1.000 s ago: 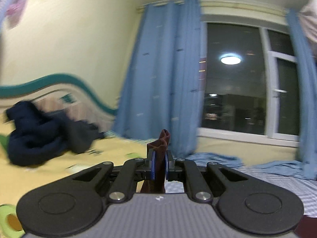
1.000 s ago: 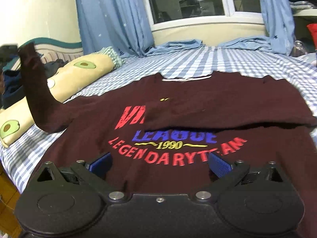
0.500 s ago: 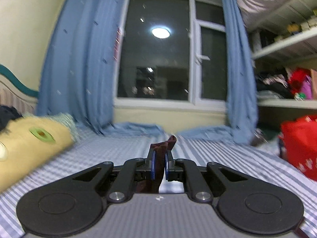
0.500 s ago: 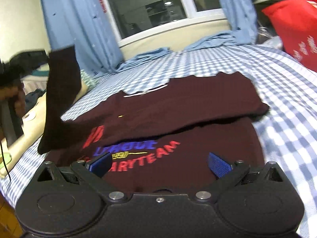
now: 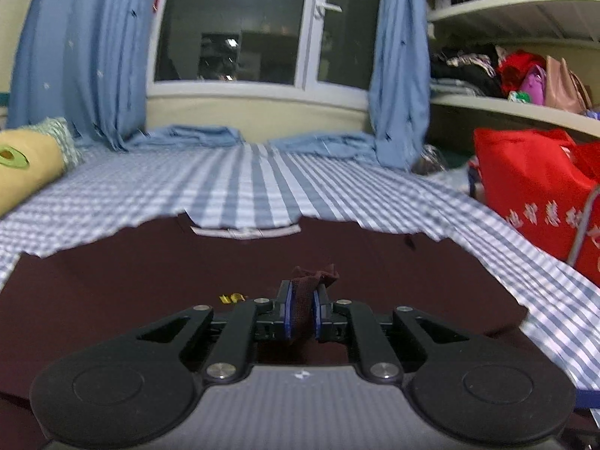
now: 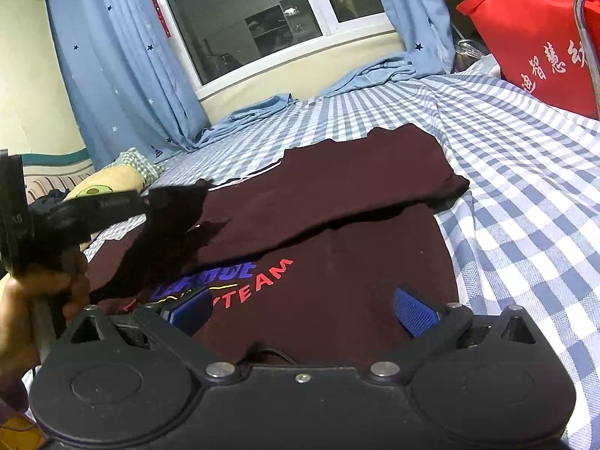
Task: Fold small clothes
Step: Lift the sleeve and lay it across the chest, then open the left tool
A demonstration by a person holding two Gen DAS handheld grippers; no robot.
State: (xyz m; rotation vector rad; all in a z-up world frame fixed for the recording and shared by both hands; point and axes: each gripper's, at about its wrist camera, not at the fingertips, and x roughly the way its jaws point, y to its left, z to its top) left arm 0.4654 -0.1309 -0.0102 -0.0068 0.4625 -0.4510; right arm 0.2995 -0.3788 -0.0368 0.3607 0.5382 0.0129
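Sleeve (image 5: 302,309) now lower, over T-shirt (image 5: 375,270) chest.

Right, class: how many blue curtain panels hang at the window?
2. One curtain panel hangs left of the window, the other curtain panel hangs right of it, beside the shelves. Any further panel outside the frame would be hidden.
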